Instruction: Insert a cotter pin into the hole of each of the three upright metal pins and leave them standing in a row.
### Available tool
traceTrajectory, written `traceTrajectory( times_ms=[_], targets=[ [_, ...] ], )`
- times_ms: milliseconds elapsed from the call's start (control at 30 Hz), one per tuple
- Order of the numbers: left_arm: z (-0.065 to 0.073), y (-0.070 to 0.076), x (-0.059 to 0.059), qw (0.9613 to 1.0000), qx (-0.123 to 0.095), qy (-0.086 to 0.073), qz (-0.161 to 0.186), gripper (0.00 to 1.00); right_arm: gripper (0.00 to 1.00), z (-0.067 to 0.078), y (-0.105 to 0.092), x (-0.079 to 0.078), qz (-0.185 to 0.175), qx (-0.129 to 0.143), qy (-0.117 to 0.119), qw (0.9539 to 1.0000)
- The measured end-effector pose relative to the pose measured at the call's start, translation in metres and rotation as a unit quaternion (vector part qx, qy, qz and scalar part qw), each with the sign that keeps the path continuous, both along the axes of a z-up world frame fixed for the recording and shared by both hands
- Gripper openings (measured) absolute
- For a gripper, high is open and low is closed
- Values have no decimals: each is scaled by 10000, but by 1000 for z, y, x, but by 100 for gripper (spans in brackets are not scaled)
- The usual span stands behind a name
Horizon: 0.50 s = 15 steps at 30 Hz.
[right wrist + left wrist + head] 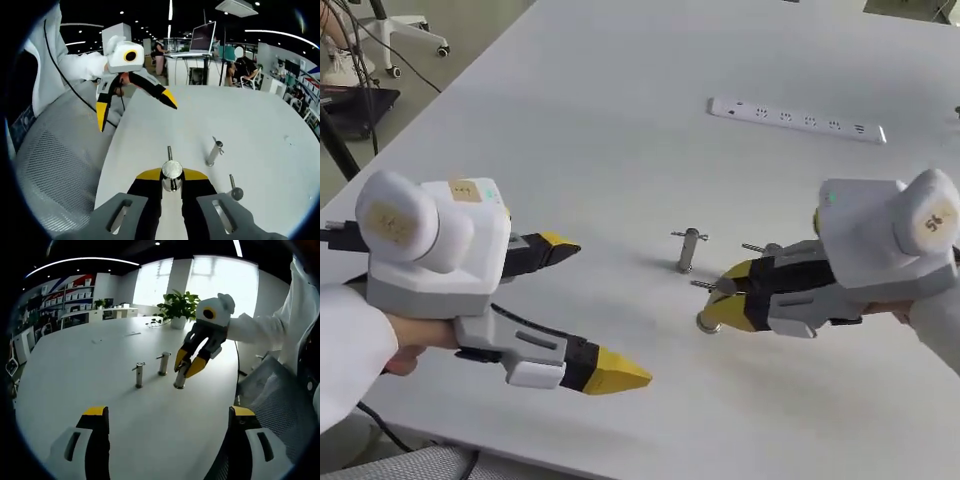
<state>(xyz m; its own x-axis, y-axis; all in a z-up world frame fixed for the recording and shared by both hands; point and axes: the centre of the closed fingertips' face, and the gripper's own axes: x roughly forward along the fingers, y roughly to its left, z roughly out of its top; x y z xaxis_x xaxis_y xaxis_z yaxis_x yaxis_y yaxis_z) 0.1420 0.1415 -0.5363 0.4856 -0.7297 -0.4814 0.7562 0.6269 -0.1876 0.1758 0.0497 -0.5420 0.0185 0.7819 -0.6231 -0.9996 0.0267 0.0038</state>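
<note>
1. Your right gripper [715,300] is clenched on the third pin [171,175], high on its shaft. The pin's foot is at the table [570,120] or just above it. I cannot tell which.
2. Your left gripper [592,310] is released, with its jaws spread wide and nothing in them. It is well apart from the work, at 9 o'clock of the held pin in the head view.
3. In the head view the exposed pin [688,250] stands upright at 11 o'clock of the held one. The half-hidden pin [767,248] is at 1 o'clock, close behind your right gripper.
4. A cotter pin [703,285] pokes out of the held pin toward 9 o'clock. The other two each appear to carry one, so the job looks close to done.
5. The three pins look more like a triangle than a row. Slide the held one toward 12 o'clock, between its neighbours.
6. Keep the shaft vertical and seat the foot flat.
7. Ease the jaws apart slowly, then back out toward 3 o'clock, clear of the half-hidden pin.
</note>
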Motion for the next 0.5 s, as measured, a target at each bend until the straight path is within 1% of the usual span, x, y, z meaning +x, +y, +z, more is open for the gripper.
traceTrajectory(
  times_ms=[33, 67, 133, 167, 200, 267, 400, 500],
  targets=[
    [0, 0, 0, 10000, 0, 0, -2, 99, 8, 1, -6, 1, 29, -16, -33, 10000],
    [0, 0, 0, 10000, 3, 8, -2, 99, 8, 2, -17, 3, 104, -91, -168, 9998],
    [1, -1, 0, 10000, -11, 20, 7, 99, 8, 2, -32, 8, 157, -236, -344, 9990],
    [1, -1, -1, 10000, -38, 71, 26, 99, 8, 1, -41, 11, 99, -283, -337, 9990],
    [0, 0, -2, 9999, -22, 126, 35, 99, 8, 1, -52, 14, 43, -311, -337, 9989],
    [-2, 1, -2, 9999, 46, 140, 26, 99, 8, 1, -67, 21, -67, -338, -320, 9989],
    [-4, 1, -4, 9998, 61, 213, 31, 99, 8, 0, -87, 35, -227, -398, -335, 9984],
    [-5, 0, -6, 9997, 87, 244, 38, 99, 8, -2, -95, 44, -373, -346, -285, 9983]
  ],
)
